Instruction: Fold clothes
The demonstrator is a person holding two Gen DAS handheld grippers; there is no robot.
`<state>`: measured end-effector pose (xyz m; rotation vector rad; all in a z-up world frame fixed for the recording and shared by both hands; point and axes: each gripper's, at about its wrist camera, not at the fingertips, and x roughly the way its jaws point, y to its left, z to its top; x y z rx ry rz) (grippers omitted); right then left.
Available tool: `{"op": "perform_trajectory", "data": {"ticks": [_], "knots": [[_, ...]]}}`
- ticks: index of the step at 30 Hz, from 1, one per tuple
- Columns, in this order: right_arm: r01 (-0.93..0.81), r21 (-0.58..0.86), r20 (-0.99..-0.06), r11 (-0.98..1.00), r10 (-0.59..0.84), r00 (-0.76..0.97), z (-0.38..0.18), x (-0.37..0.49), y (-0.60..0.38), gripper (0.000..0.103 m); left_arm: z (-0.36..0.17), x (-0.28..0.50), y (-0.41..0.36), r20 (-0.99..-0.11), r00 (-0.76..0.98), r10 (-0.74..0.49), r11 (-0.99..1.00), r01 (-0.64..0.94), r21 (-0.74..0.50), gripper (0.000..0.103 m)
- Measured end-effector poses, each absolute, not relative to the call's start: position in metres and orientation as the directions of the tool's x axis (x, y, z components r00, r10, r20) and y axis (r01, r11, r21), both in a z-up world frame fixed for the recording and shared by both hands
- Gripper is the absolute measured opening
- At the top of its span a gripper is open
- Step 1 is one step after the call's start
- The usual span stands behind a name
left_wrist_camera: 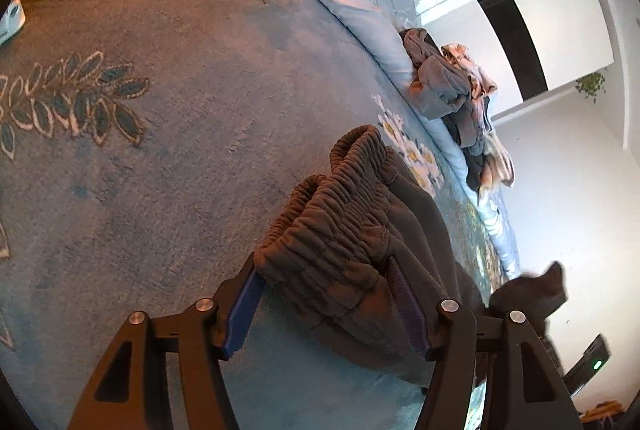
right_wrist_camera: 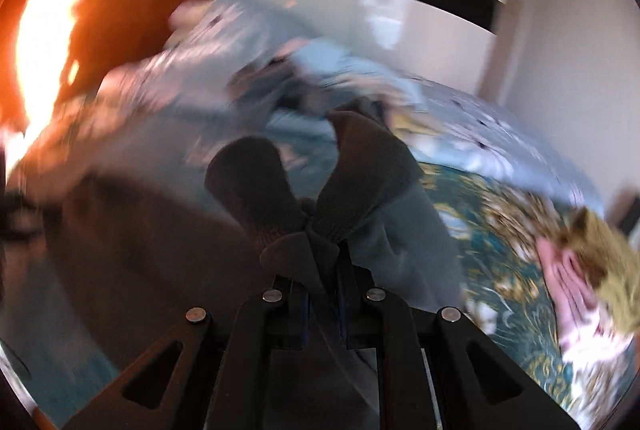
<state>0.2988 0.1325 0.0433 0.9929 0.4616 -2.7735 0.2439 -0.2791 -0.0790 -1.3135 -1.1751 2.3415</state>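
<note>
Grey-brown fleece trousers (left_wrist_camera: pixel 344 230) spread on floral teal bedspread (left_wrist_camera: pixel 160 149), mid-fold.
Left gripper (left_wrist_camera: pixel 324 294): jaws parted around the elastic waistband, bunched between them. Right gripper (right_wrist_camera: pixel 320 242): clamped on ribbed cuffs. Both ends are best kept level, cloth taut.

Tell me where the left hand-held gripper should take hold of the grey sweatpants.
Grip the sweatpants at the bunched elastic waistband, coming from its open end: the gathered ridges make a thick roll already sitting between the left hand-held gripper fingers, which stand open either side.
</note>
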Motion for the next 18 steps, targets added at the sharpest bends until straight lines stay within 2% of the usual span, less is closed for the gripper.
{"op": "perform_trajectory", "data": {"ticks": [5,9,12,17,18], "knots": [[0.339,-0.343,-0.697,-0.876,-0.004,-0.717,-0.002,0.318,0.099,0.013,-0.087,0.243,-0.279,-0.588,-0.596,0.547,-0.611,0.195,-0.767,0.067],[0.358,-0.395,-0.708,-0.846,0.032,-0.706,-0.015,0.333,0.097,0.016,-0.088,0.243,-0.279,-0.568,-0.615,0.547,-0.589,0.199,-0.783,0.067],[0.381,-0.371,-0.732,-0.847,0.014,-0.682,-0.016,0.337,0.100,0.019,-0.088,0.242,-0.278,-0.567,-0.617,0.546,-0.588,0.200,-0.783,0.067],[0.405,-0.260,-0.758,-0.877,-0.074,-0.648,-0.002,0.345,0.113,0.035,-0.088,0.241,-0.277,-0.566,-0.617,0.547,-0.585,0.201,-0.785,0.067],[0.409,-0.238,-0.756,-0.881,-0.096,-0.647,0.001,0.348,0.115,0.043,-0.088,0.241,-0.277,-0.566,-0.618,0.545,-0.586,0.202,-0.785,0.067]]}}
